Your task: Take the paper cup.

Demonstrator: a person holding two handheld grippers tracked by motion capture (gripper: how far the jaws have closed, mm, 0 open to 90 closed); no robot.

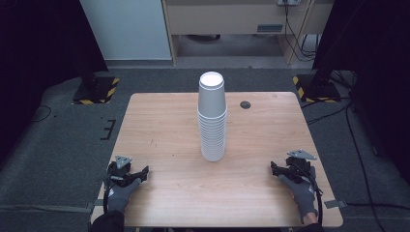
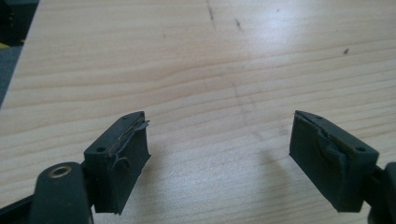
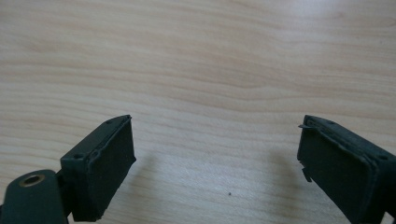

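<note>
The stack of white paper cups (image 1: 212, 118) stood inverted at the table's centre, toward twelve o'clock from both tongs. It looked light, thin-walled, crushable and tippy, so a gentle hold on the top cup's sides seemed best. The left gripper (image 1: 140, 173) and right gripper (image 1: 276, 169) rested released, empty, on the smooth wooden table (image 1: 164, 130); grey carpet (image 1: 63, 140) surrounded it.

We see the left gripper (image 2: 219, 144) with its jaws standing wide apart, nothing between them | bare wooden table (image 2: 210, 70) beneath and ahead of the jaws | faint dark scuffs on the wood beyond the jaws | dark floor past the table edge, far left of the left jaw
</note>
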